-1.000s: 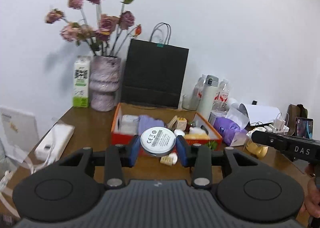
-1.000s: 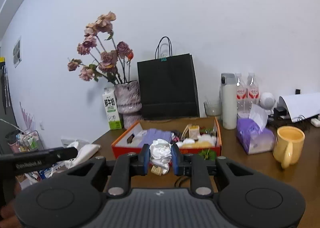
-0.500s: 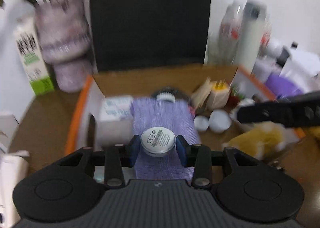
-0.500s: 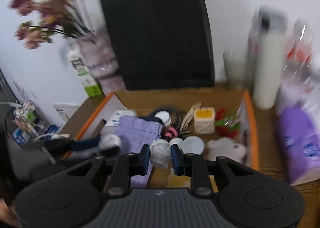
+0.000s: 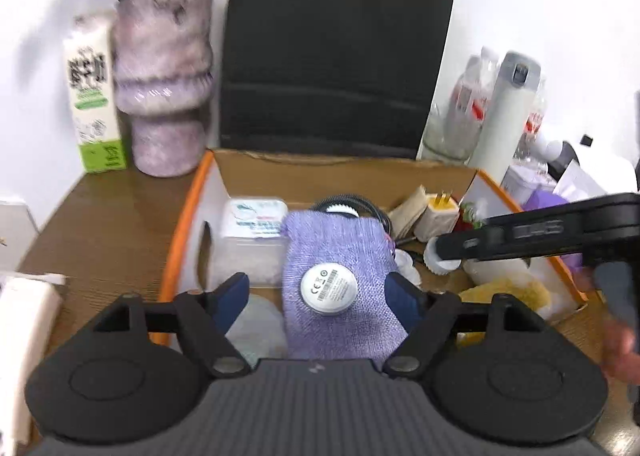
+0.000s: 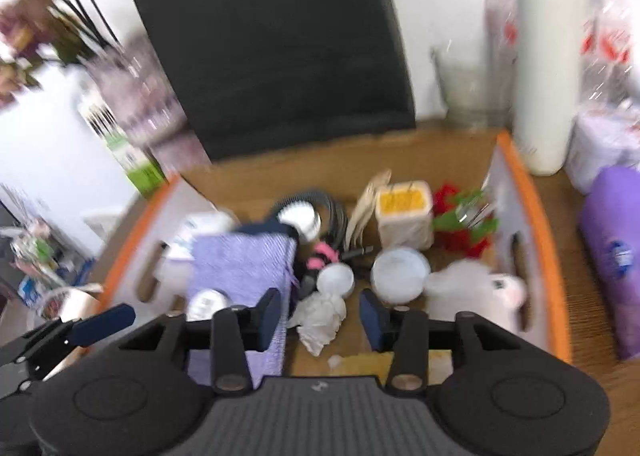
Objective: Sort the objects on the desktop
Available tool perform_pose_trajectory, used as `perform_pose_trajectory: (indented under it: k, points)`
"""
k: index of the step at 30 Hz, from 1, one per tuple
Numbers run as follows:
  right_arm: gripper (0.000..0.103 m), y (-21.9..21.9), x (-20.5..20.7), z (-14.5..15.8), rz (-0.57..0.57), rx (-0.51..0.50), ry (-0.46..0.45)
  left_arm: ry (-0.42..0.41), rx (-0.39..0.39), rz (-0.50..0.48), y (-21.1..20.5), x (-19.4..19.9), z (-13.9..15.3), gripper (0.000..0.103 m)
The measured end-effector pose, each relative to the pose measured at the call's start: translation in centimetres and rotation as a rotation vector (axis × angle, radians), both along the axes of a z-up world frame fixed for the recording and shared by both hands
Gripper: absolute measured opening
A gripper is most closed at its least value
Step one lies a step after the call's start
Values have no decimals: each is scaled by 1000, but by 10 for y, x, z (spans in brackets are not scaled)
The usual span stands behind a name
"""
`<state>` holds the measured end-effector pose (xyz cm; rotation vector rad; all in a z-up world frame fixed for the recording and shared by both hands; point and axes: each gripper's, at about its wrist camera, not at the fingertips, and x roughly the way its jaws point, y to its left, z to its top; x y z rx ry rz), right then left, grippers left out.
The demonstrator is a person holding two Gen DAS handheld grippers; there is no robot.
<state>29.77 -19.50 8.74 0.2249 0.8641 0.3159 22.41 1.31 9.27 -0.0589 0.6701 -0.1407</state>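
An orange-rimmed cardboard box (image 5: 188, 224) holds several small items. My left gripper (image 5: 320, 292) is open above the box. A round white disc (image 5: 329, 287) lies between its fingers on a purple knitted pouch (image 5: 340, 256). My right gripper (image 6: 320, 314) is open over the same box (image 6: 524, 184). A crumpled white tissue (image 6: 320, 316) lies loose between its fingers on the box floor. The disc (image 6: 208, 303) and pouch (image 6: 240, 264) show at the left of the right wrist view, with the left gripper's fingertip (image 6: 104, 322) beside them.
A black paper bag (image 5: 336, 44), a purple vase (image 5: 160, 72) and a milk carton (image 5: 94, 96) stand behind the box. A white flask (image 5: 508, 116) and bottles stand at the right. A purple tissue pack (image 6: 612, 264) lies right of the box. The right gripper's arm (image 5: 540, 230) crosses the box.
Both grippers moved forward over the box and opened. The left one let go of the white disc onto the purple pouch; the right one let go of the tissue into the box.
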Motion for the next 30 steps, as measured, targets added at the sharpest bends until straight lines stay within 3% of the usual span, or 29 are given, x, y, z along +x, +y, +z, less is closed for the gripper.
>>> perform_pose_trajectory:
  k: [5, 10, 13, 19, 26, 30]
  points:
    - [56, -17, -59, 29, -16, -96, -116, 10, 32, 56, -2, -33, 18, 83]
    - [61, -26, -137, 20, -62, -177, -234, -25, -16, 42, -5, -102, 11, 89]
    - [62, -33, -184, -2, -73, -157, -234, -13, -51, 4, -9, -146, -8, 90]
    - [65, -42, -254, -35, -123, -103, -213, -27, -7, -39, -25, -219, -42, 91]
    - [71, -53, -300, -61, -130, -121, -178, 32, 15, -41, -20, -243, -71, 92]
    - [73, -52, -308, -71, -135, -136, -186, 14, 27, -34, -18, -245, -73, 93]
